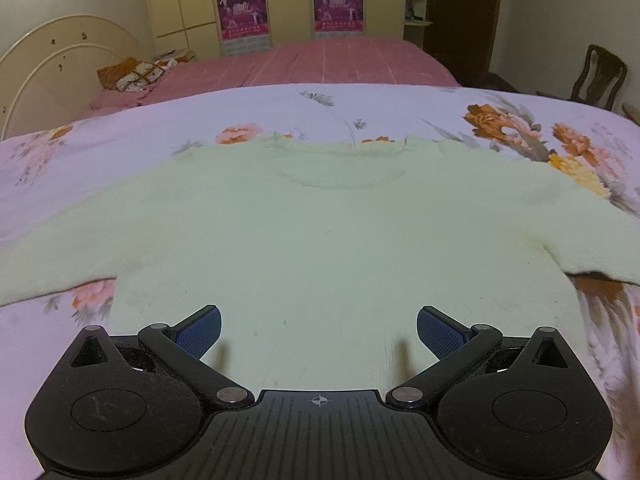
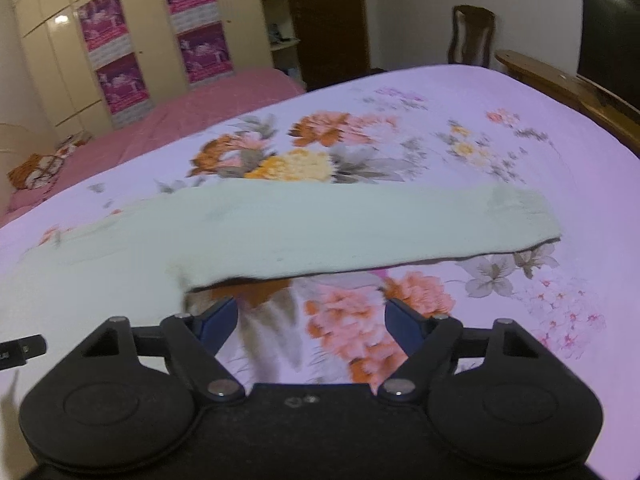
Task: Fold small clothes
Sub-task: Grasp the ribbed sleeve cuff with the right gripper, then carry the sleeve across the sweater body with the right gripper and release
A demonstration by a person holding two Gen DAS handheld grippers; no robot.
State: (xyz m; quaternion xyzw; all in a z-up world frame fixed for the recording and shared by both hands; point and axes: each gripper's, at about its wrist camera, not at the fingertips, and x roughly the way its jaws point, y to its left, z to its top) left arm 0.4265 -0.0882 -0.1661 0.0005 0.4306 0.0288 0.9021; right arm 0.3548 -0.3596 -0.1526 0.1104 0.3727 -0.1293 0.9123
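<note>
A pale green knit sweater lies flat on a floral bedsheet, neck away from me and sleeves spread to both sides. My left gripper is open and empty, just above the sweater's bottom hem. In the right wrist view the sweater's right sleeve stretches across the sheet, cuff at the right. My right gripper is open and empty, just in front of the sleeve's near edge, above the sheet.
A pink bed with a cream headboard stands beyond the floral bed. Wardrobes with posters line the far wall. A wooden chair and the wooden bed frame are at the right.
</note>
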